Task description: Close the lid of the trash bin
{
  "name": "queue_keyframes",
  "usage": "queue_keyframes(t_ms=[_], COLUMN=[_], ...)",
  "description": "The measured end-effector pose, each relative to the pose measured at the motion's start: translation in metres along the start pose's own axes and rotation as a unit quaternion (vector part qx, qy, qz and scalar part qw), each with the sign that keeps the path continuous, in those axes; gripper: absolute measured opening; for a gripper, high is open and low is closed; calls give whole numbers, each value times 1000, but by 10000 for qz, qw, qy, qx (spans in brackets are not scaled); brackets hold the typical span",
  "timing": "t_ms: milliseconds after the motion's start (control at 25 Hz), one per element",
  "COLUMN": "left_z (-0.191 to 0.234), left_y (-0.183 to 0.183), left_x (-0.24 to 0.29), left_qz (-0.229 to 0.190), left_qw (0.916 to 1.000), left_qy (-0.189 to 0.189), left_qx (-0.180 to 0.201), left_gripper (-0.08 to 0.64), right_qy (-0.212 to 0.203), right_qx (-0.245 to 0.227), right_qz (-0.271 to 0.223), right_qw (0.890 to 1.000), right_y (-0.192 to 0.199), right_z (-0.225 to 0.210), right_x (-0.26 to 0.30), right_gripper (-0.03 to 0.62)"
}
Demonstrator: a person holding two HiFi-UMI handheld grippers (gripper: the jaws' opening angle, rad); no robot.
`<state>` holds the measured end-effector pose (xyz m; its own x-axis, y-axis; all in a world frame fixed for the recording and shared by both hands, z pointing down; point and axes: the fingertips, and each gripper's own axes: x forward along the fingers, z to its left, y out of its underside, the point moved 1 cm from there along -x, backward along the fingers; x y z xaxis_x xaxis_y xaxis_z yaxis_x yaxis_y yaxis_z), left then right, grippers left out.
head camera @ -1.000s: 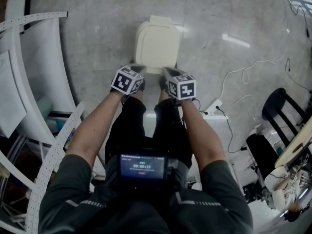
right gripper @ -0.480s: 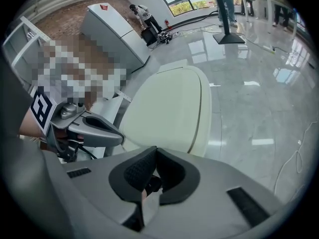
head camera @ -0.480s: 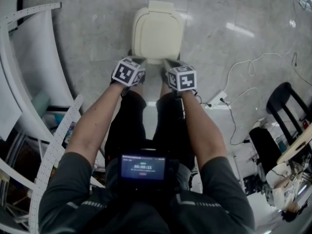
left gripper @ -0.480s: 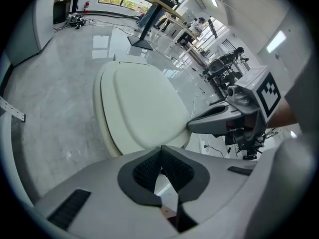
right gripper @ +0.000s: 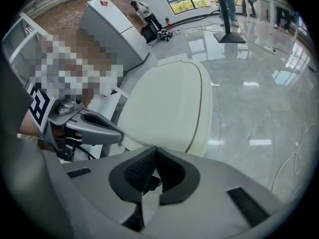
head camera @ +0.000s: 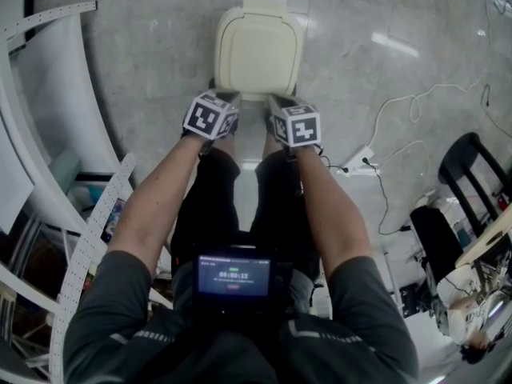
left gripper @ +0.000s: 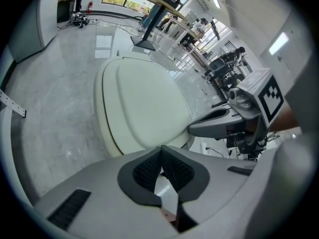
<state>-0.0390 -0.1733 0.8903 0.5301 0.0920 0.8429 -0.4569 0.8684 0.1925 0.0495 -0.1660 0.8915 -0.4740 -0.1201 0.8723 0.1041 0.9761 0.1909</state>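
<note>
Jaws pressed together at the tips and holding nothing, the left gripper (left gripper: 160,154) and the right gripper (right gripper: 155,154) hover side by side at the near edge of a cream trash bin (head camera: 265,5), whose lid (head camera: 258,45) lies flat and down on its rim. The bin stands on a grey marble floor (head camera: 160,46) directly ahead of the person, at the top centre of the head view, with both grippers just short of it and slightly apart from each other, their marker cubes facing up. Each gripper's camera catches the other gripper alongside, near the bin's front corner. A small screen (head camera: 233,274) glows at the person's chest between the two outstretched forearms. To the person's left a white curved frame (head camera: 48,134) and a perforated strip (head camera: 96,222) sweep along the floor; to the right a white cable (head camera: 400,122) trails to a power strip (head camera: 358,160), and a black chair (head camera: 472,170) stands well apart from the bin.
</note>
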Motion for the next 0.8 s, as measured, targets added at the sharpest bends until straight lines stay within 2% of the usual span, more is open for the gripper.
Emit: queue_keyframes(t_ms=[480,720,800], left_z=[4,4,6], left_y=[2,1,0], left_x=[6,5,4], left_qz=[-52,-62,-112], left_qw=[9995,9996,9991], left_qy=[9,42,49], left_qx=[-298,-267,-411], left_gripper=[2,2,2], right_qy=[137,143,113], right_qx=[62,115,192], right_qz=[-85,-109,-44], right_qw=[9999,9998,9997], right_y=[-1,0,1], right_z=[-1,-2,-1], right_x=[1,1,3], right_gripper=[12,12,11])
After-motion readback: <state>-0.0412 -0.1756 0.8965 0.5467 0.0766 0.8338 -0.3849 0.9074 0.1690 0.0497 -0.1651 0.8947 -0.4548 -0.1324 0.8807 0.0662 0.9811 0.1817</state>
